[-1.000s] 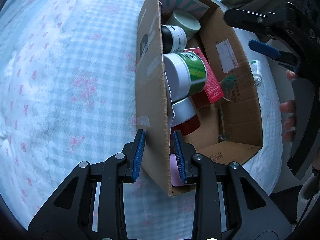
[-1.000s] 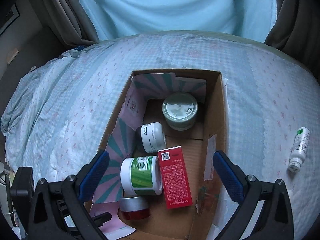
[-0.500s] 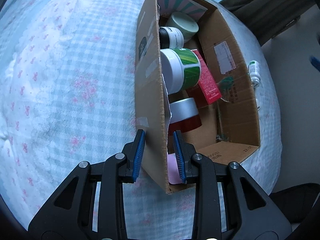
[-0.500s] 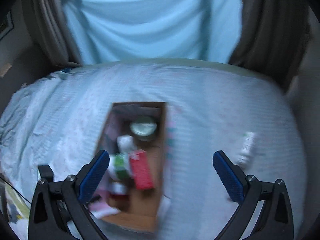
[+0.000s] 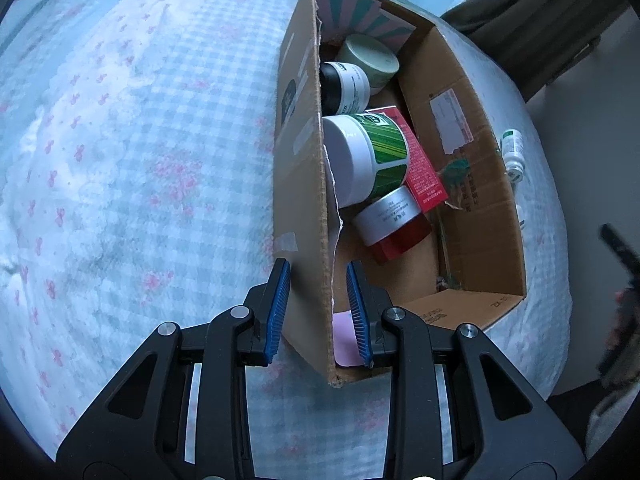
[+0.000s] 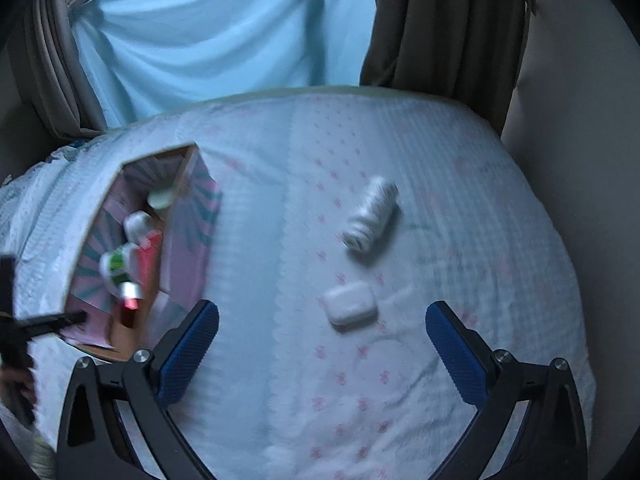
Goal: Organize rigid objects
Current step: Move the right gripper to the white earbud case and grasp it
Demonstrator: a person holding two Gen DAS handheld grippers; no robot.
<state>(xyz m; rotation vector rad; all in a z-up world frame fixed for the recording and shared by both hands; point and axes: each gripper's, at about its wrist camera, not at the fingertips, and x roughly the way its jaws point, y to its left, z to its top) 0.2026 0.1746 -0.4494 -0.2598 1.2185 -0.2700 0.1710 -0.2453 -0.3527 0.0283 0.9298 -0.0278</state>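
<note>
My left gripper (image 5: 318,312) is shut on the near left wall of the cardboard box (image 5: 304,200), one pad outside, one inside. The box holds a green-labelled white jar (image 5: 366,158), a red carton (image 5: 420,160), a silver-lidded red jar (image 5: 394,226), a black-and-white jar (image 5: 344,88) and a pale green tin (image 5: 372,62). My right gripper (image 6: 322,348) is open and empty above the bed, to the right of the box (image 6: 188,236). A white bottle (image 6: 372,214) and a small white case (image 6: 350,303) lie on the bedspread between and beyond its fingers. The bottle also shows in the left wrist view (image 5: 513,154).
The box stands on a checked, flowered bedspread (image 5: 120,160). A blue curtain (image 6: 224,36) and a dark drape (image 6: 448,28) hang behind the bed. The bed's right edge (image 6: 560,240) drops off near a wall.
My right gripper has swung away from above the box to the right, over the white bottle and the white case. My left gripper keeps its hold on the box wall.
</note>
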